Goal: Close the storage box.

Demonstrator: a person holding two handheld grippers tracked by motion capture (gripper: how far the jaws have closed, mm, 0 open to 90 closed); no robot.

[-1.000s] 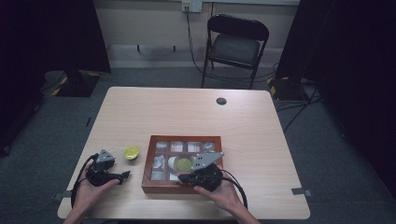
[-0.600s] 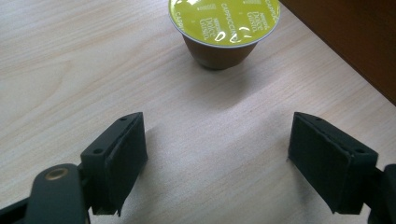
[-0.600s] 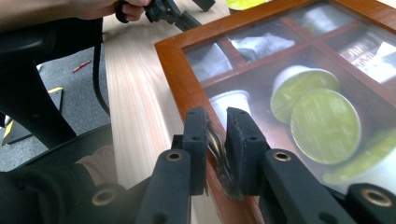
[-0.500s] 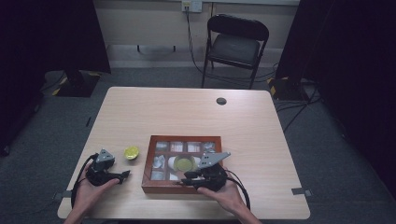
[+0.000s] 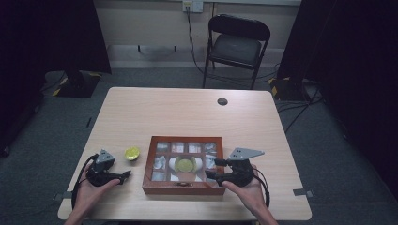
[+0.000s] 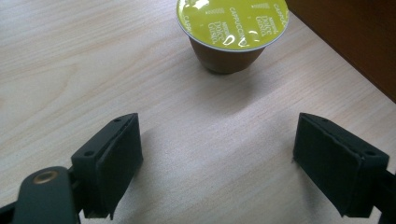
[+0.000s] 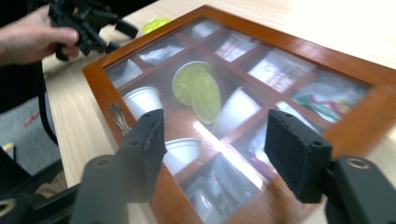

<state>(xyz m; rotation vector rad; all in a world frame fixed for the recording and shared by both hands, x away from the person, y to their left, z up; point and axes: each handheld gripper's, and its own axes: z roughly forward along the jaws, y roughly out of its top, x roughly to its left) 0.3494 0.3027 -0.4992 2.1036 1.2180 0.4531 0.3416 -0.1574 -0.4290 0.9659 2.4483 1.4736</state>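
the right gripper [image 5: 212, 168] hangs over the right front corner of the box [image 5: 149, 161], its jaws having just been opening, now wide apart with nothing between them. in the right gripper view the box's glass lid is shut, and a green-topped capsule [image 7: 198, 92] sits on it near the middle. the left gripper [image 5: 126, 176] rests on the table [image 5: 187, 112] left of the box, its jaws also having just been opening, empty. a second capsule [image 6: 232, 29] stands upright on the table just ahead of it, near the box's left wall.
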